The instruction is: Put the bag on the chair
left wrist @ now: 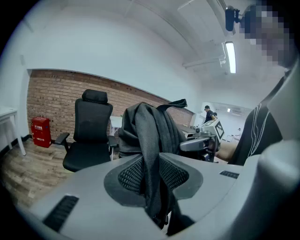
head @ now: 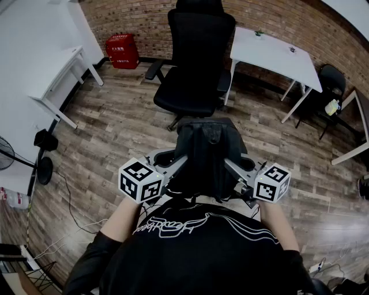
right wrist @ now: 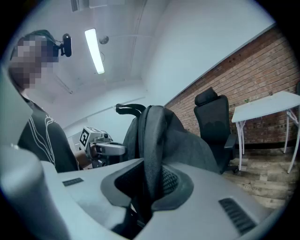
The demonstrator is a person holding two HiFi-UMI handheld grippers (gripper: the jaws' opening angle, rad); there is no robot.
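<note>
A: Head view first. What stands round about?

B: A black chair [head: 196,63] stands far and central, its seat turned toward the near side, with an armrest on either side. To its left a red box [head: 122,50] sits against the brick wall [head: 277,17]. A white counter [head: 277,55] stands just beside the chair on the right, and a second white counter [head: 55,69] is well off to the left. A fan [head: 4,154] shows at the left edge, over the wooden floor [head: 109,127].

A: And the bag?

B: The bag [head: 206,152] hangs in the air just on the near side of the chair's seat. It is between the left tongs [head: 180,163] and the right tongs [head: 230,165], close before the person [head: 196,253]. It is upright — long axis up and down, top handle uppermost, strap side toward the person.

A: The left gripper view?

B: The tongs are narrow, pinched on the left strap [left wrist: 151,154], which runs down between the pads. The bag rises just beyond them. The chair is left of it and farther off, and the red box is farther left still.

A: The right gripper view?

B: Narrow there too — clamped on the right strap [right wrist: 151,150]. Beyond the bag the chair stands to the right, beside the white counter, along the brick wall.
</note>
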